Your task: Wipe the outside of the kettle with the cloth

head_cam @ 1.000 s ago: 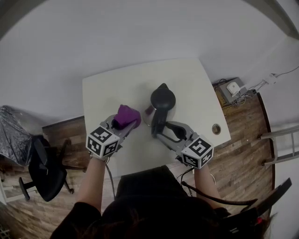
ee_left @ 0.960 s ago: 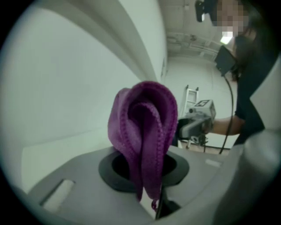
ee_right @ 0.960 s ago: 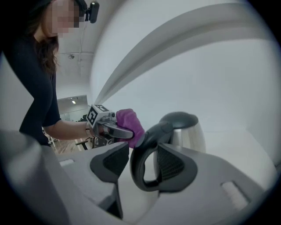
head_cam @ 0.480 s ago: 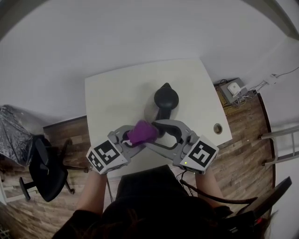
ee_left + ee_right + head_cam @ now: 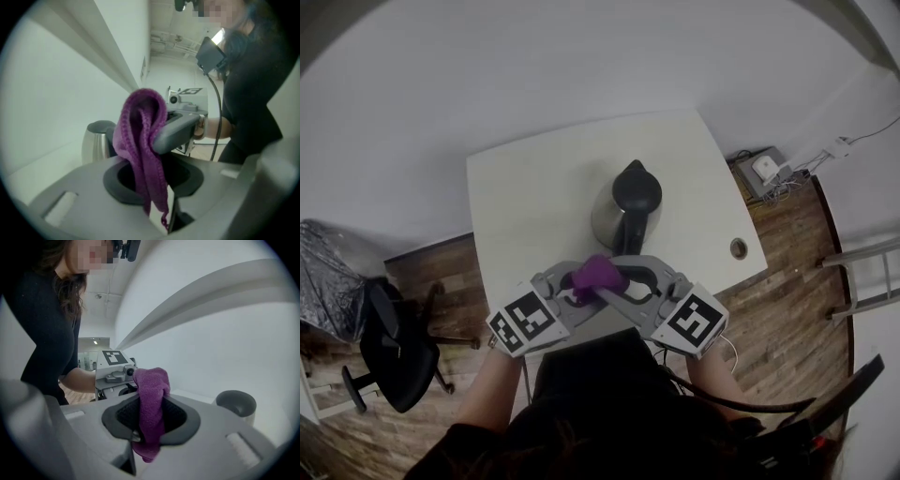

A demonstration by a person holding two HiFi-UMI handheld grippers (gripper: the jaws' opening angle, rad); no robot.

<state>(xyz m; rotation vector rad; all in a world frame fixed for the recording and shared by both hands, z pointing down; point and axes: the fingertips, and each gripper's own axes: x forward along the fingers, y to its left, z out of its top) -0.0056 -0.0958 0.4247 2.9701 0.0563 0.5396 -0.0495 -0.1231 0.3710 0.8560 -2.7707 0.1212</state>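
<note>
The steel kettle (image 5: 628, 202) with a black lid and handle stands upright on the white table (image 5: 525, 187); it also shows as the kettle (image 5: 96, 140) and the kettle (image 5: 236, 404). Over the table's near edge the two grippers meet tip to tip. A purple cloth (image 5: 598, 274) is bunched between them. My left gripper (image 5: 577, 287) still pinches the cloth (image 5: 143, 140) while its jaws are opening. My right gripper (image 5: 617, 283) has the cloth (image 5: 151, 404) between its pads as its jaws are closing. Neither gripper touches the kettle.
A black office chair (image 5: 389, 337) stands on the wood floor at the left, with a dark bag (image 5: 328, 272) beyond it. A cable hole (image 5: 738, 248) sits in the table's near right corner. A power box (image 5: 764, 169) with cords lies on the floor at the right.
Both grippers drew back from the kettle toward the table's near edge and came together. The right gripper left the kettle handle and closed around the cloth that the left one carried.
</note>
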